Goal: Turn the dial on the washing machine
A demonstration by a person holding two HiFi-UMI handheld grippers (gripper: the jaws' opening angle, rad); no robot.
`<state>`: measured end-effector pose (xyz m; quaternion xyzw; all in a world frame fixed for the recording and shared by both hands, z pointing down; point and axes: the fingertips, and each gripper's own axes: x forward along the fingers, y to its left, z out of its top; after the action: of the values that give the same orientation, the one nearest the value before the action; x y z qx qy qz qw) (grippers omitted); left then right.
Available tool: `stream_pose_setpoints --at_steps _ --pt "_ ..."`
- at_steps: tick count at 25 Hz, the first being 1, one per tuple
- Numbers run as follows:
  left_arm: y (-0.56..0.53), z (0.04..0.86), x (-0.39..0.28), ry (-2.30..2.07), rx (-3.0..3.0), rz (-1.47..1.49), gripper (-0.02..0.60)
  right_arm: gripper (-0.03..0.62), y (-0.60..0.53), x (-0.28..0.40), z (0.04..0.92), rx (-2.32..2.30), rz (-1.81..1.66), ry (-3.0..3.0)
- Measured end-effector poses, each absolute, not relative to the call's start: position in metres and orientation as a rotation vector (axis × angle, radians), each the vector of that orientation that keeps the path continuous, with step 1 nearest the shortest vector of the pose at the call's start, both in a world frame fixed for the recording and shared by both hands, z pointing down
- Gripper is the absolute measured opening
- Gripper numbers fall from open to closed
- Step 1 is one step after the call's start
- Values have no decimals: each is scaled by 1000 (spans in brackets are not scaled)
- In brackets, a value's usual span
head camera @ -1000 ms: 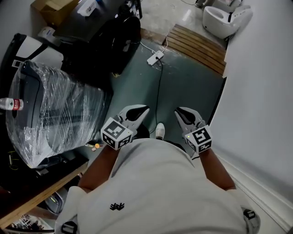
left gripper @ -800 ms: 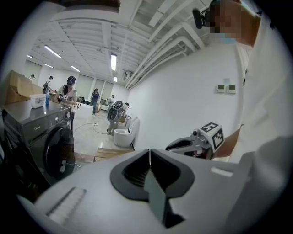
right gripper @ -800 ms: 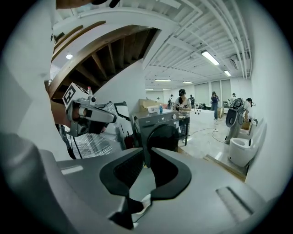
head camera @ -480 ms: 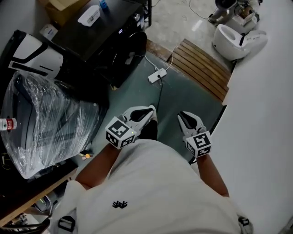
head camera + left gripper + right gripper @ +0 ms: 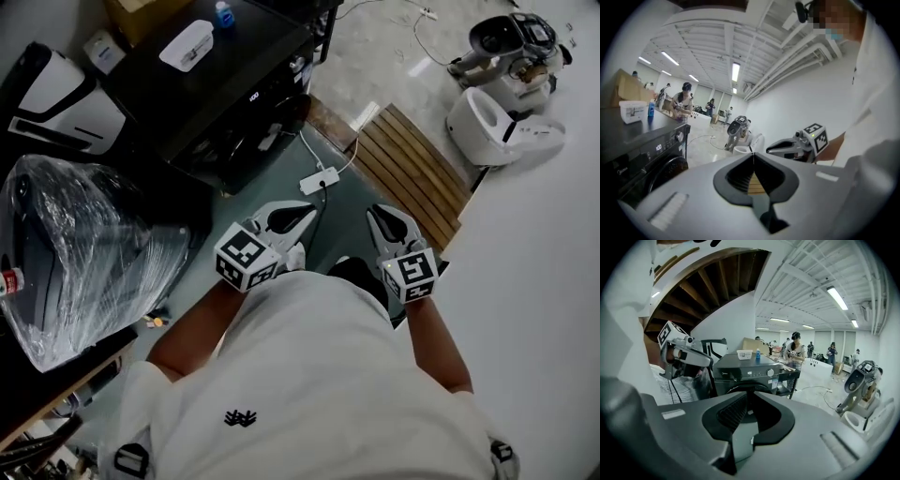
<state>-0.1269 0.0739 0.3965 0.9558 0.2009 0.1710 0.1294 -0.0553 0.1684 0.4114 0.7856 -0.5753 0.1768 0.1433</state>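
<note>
A person, seen from above, stands on a grey-green floor (image 5: 246, 202) and holds a claw in each hand out in front of the torso. The left claw (image 5: 302, 216) has its two jaws pressed together with nothing between them. The right claw (image 5: 382, 221) is likewise closed and empty, its tips meeting. Both point ahead and a little downward.

The black front-loading washing machine (image 5: 244, 58) stands well apart from both claws, across a stretch of floor. Its dial (image 5: 771, 372) is a round silver knob on the control panel, to the right of a small lit display and above the round door. A white tub (image 5: 186, 44) and a blue bottle (image 5: 223, 13) rest on top of the machine. A white power strip (image 5: 322, 176) lies on the floor between the person and the machine, beside a slatted wooden mat (image 5: 408, 169). A large plastic-wrapped bundle (image 5: 84, 253) sits to the person's left.

The task appears not to have started. Neither claw touches the dial or any part of the machine, and nothing shows the knob as turned. Everything seems left to do: close the gap to the machine, open one claw, set its jaws around the knob, close them and twist. Which claw will do this cannot be told.
</note>
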Motion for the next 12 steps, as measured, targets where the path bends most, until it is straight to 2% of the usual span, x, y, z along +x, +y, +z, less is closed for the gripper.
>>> stream_pose_setpoints --at_steps 7,12 --pt "10 405 -74 212 2794 457 57 28 81 55 431 2076 458 -1818" --pt "-22 409 -38 -124 2802 434 57 54 3 134 450 1882 419 -1978"
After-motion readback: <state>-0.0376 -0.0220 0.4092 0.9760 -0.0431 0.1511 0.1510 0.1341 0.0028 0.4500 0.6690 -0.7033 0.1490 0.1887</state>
